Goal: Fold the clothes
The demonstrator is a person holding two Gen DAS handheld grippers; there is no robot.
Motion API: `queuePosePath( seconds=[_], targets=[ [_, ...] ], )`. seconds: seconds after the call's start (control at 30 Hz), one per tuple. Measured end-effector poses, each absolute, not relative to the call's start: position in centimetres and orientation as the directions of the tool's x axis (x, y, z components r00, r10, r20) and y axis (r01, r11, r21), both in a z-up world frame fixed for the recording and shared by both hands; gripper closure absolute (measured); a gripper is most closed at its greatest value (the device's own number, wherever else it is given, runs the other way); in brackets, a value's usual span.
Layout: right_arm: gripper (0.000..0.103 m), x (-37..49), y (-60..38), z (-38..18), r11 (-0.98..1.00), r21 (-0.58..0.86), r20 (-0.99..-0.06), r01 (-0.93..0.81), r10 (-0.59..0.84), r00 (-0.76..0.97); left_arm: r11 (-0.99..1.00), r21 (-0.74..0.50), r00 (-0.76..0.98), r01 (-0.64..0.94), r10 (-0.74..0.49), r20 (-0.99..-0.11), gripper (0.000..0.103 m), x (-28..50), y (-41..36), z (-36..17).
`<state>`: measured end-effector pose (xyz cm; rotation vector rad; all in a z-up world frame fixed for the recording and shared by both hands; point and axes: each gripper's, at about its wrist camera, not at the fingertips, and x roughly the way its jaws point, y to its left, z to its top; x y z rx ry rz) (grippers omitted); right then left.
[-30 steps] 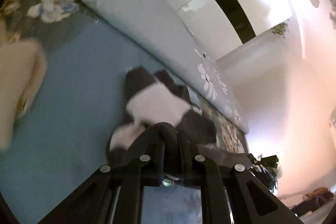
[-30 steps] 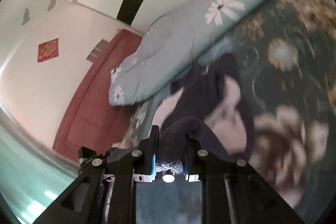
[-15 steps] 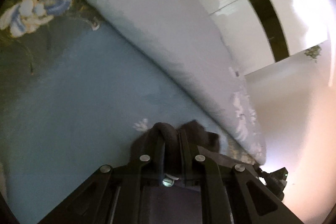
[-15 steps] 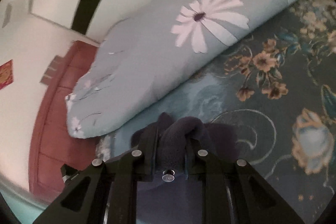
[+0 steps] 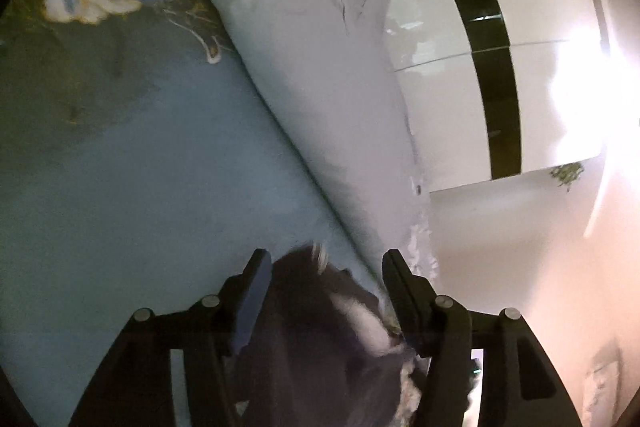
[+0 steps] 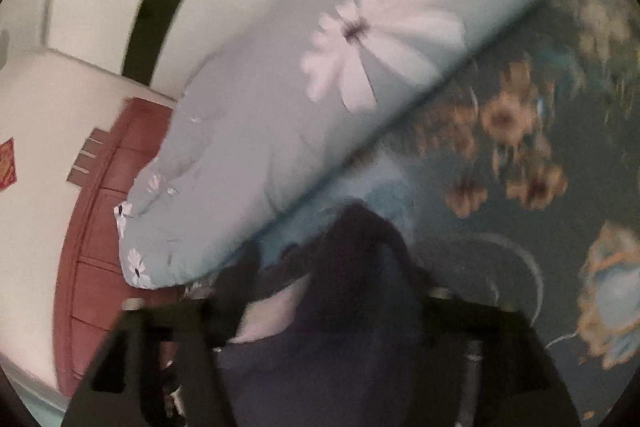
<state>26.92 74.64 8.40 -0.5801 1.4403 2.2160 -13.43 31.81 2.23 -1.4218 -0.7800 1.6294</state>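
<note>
A dark navy garment with white patches (image 5: 328,339) lies on the blue floral bedsheet (image 5: 140,187). In the left wrist view my left gripper (image 5: 324,267) is open, its fingers spread on either side of the garment's edge, not gripping it. In the right wrist view the same dark garment (image 6: 352,307) lies between and under the fingers of my right gripper (image 6: 336,267), which is open too; this view is blurred by motion.
A rolled pale blue quilt with white daisies (image 5: 320,67) lies along the far edge of the bed (image 6: 340,75). Behind it stand a white wardrobe with a black stripe (image 5: 480,47) and a red-brown door (image 6: 92,247).
Both grippers were shut on the dark garment, carrying it toward the quilt. Now both have opened and the garment lies loose on the sheet.
</note>
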Motion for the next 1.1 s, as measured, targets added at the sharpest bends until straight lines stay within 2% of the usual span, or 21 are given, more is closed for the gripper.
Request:
queuePosePath(
  seconds=[0.2,0.3,0.43,0.6,0.7,0.77,1.03,1.07,1.1],
  targets=[
    [0.035,32.1,70.7,8.2,-0.417,0.739,-0.545,-0.530,0.094,-0.833,-0.562,-0.758,-0.010,-0.332,0.805,-0.593,0.041,-7.0,28.9,2.0],
    [0.035,35.3,68.2,6.4,-0.408,0.735,-0.563,-0.542,0.079,-0.823,-0.581,-0.733,-0.044,-0.353,0.793,-0.607,0.040,-3.7,26.7,0.8],
    [0.035,38.8,65.5,4.1,-0.373,0.753,-0.567,-0.543,0.051,-0.822,-0.552,-0.793,0.007,-0.257,0.819,-0.573,0.038,-1.3,25.7,-2.2],
    [0.035,38.7,64.2,1.5,-0.316,0.782,-0.562,-0.537,0.013,-0.827,-0.489,-0.854,0.066,-0.178,0.860,-0.506,0.037,-0.1,26.8,-5.0],
    [0.035,37.2,64.0,1.2,-0.311,0.794,-0.545,-0.522,0.015,-0.838,-0.489,-0.858,0.047,-0.159,0.864,-0.501,0.037,-0.3,27.7,-5.4],
    [0.027,36.2,63.8,1.0,-0.307,0.802,-0.534,-0.512,0.016,-0.846,-0.484,-0.863,0.036,-0.146,0.869,-0.494,0.037,-0.8,28.4,-5.3],
    [0.025,35.0,63.7,1.4,-0.291,0.809,-0.518,-0.511,0.057,-0.853,-0.504,-0.851,-0.008,-0.149,0.861,-0.509,0.037,-1.6,30.4,-5.0],
    [0.025,34.9,63.7,1.5,-0.289,0.809,-0.518,-0.512,0.064,-0.853,-0.511,-0.846,-0.015,-0.149,0.857,-0.515,0.038,-1.6,30.5,-5.0],
    [0.025,34.9,63.7,1.6,-0.287,0.808,-0.517,-0.514,0.070,-0.853,-0.514,-0.844,-0.021,-0.153,0.856,-0.517,0.044,-1.5,30.5,-4.8]
  ],
)
